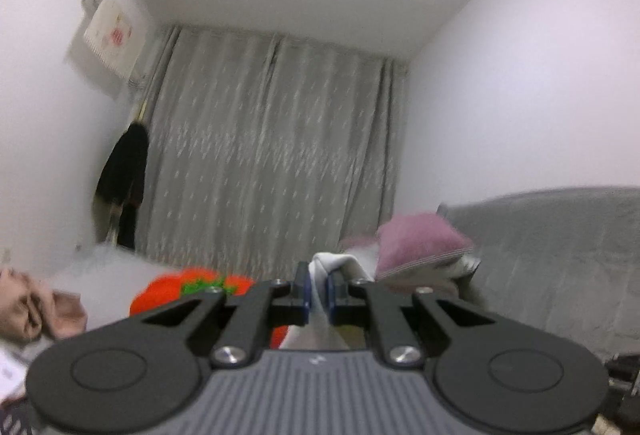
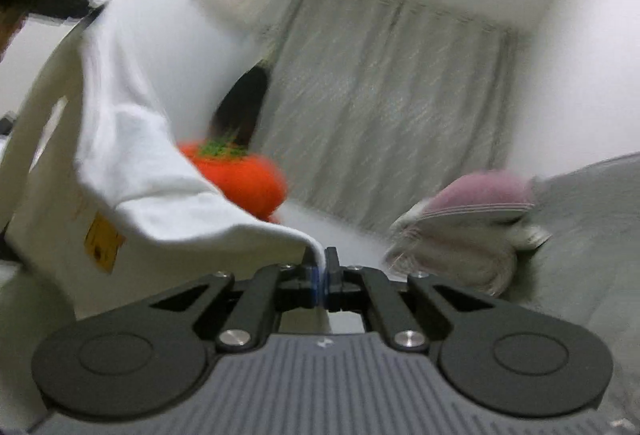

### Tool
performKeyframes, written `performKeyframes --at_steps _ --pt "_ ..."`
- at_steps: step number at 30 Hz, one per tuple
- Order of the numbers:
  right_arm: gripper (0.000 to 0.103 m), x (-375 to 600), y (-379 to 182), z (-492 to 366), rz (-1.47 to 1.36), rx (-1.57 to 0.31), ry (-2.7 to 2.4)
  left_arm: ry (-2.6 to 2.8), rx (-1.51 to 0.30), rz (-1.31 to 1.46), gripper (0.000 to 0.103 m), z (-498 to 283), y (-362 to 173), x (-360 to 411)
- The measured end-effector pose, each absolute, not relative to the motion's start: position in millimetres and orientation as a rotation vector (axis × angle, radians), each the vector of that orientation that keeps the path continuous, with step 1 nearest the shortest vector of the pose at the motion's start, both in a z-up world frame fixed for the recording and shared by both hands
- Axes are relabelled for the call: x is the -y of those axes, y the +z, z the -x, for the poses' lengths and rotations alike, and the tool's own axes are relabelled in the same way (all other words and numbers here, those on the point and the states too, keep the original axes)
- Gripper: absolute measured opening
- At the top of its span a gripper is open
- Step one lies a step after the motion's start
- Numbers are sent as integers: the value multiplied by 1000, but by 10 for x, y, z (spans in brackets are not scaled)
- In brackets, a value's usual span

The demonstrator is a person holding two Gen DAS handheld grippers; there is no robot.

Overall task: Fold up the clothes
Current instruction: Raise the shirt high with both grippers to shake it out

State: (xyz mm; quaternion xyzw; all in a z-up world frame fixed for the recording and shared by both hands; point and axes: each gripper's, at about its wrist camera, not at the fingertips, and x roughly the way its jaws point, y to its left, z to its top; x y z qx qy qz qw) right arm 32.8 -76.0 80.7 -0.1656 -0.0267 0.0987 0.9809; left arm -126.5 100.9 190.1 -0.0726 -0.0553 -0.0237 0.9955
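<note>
A white garment with a small orange label hangs lifted across the left of the right wrist view. Its top edge runs up to the other gripper at the upper left, and a corner is pinched in my right gripper, which is shut on it. In the left wrist view my left gripper is shut on a bunched fold of the same white garment, which drops down between the jaws. Both grippers point about level toward the curtain.
A grey bed lies to the right, with a pink and grey pile of clothes on it. An orange plush with a green top sits ahead. Beige cloth lies at the left. A dark garment hangs beside the grey curtain.
</note>
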Motion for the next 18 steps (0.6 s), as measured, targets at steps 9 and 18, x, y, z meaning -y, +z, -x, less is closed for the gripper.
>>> performKeyframes --at_steps 9,18 --pt "1 963 1826 25 260 363 108 -122 305 107 8 1564 2529 -966" --pt "1 1156 1896 -280 89 306 165 -149 233 37 11 1043 2428 -801"
